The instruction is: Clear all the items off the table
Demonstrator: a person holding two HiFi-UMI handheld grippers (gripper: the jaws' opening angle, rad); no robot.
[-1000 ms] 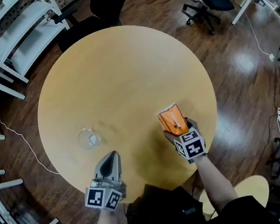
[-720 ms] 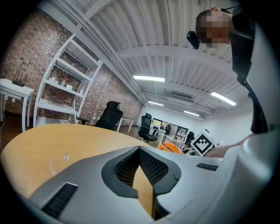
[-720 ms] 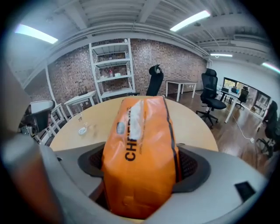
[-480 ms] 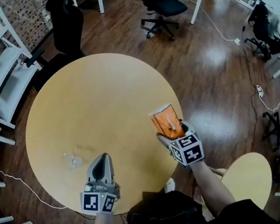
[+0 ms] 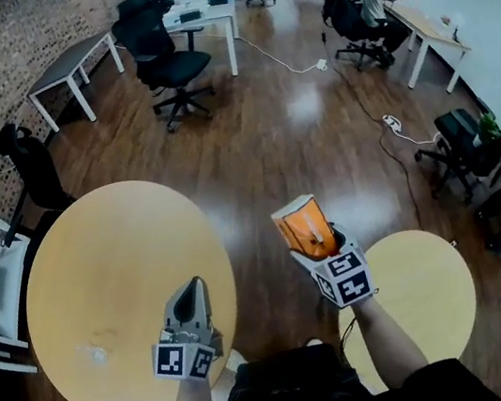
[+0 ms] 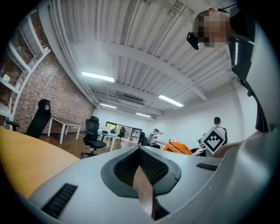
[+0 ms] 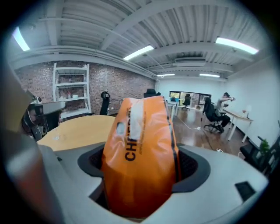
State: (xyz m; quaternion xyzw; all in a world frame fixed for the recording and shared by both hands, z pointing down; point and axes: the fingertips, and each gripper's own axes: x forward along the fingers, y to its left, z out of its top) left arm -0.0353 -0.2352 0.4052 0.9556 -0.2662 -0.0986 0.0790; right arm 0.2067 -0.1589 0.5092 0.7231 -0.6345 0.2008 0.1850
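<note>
Orange bag [image 7: 139, 153] clamped in my right gripper [image 5: 311, 235], held over floor beside round table [image 5: 109, 266]; my left gripper [image 5: 192, 290] jaws together.

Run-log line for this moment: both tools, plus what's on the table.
left tool: shut, empty | right tool: shut on orange bag, off the round table | small clear item on table
</note>
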